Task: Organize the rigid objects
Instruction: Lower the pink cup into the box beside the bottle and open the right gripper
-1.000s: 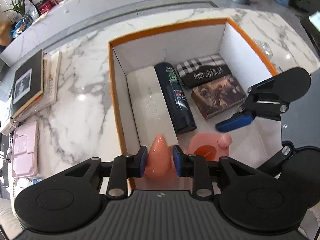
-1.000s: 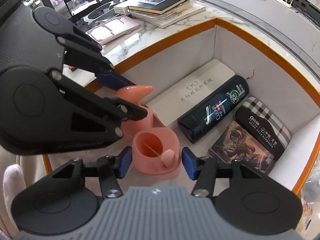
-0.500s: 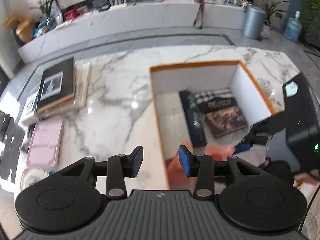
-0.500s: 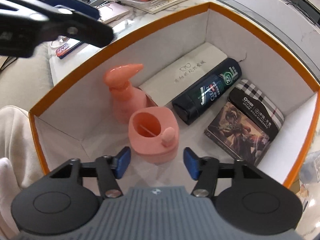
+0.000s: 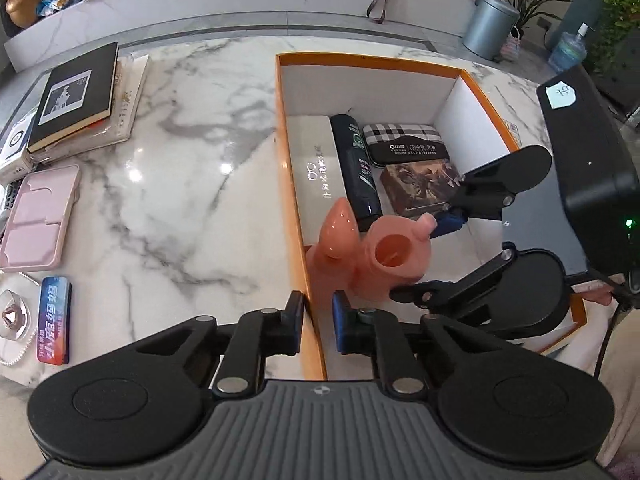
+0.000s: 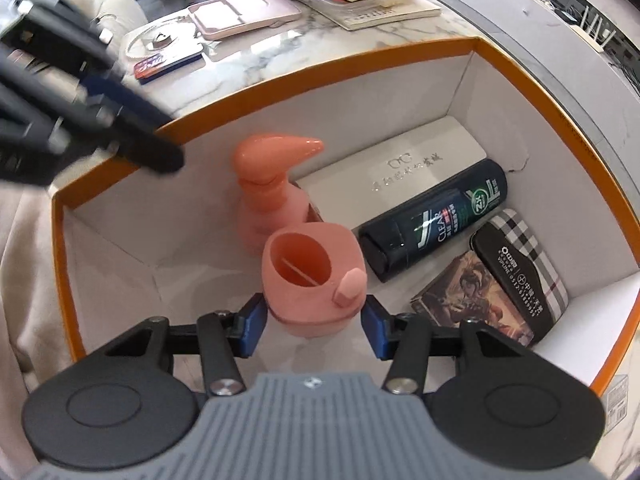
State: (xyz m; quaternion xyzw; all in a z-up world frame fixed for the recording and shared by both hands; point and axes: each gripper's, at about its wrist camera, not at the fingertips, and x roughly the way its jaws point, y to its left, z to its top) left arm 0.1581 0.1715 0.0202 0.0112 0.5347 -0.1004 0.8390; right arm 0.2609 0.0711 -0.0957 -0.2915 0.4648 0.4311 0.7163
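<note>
A pink pump bottle (image 5: 340,232) (image 6: 272,184) stands upright in the near left corner of the orange-rimmed white box (image 5: 360,58) (image 6: 320,64). My left gripper (image 5: 317,320) hangs above the box's left wall, clear of the bottle. Its jaws are closing, almost together, with nothing between them. In the right wrist view the left gripper (image 6: 132,128) is a dark blur at upper left. A pink cup (image 5: 396,256) (image 6: 312,280) stands beside the bottle. My right gripper (image 6: 312,326) (image 5: 424,256) has both pads against the cup's sides.
Further back in the box lie a white glasses case (image 5: 316,160), a dark shampoo bottle (image 5: 358,168), a plaid case (image 5: 404,144) and a brown picture box (image 5: 420,188). On the marble table (image 5: 180,200) to the left: stacked books (image 5: 76,96), a pink tray (image 5: 38,220), a blue tin (image 5: 54,320).
The left gripper let go of the pump bottle, pulled back and up over the box's left wall, then narrowed its jaws. The right gripper's pads came in around the pink cup.
</note>
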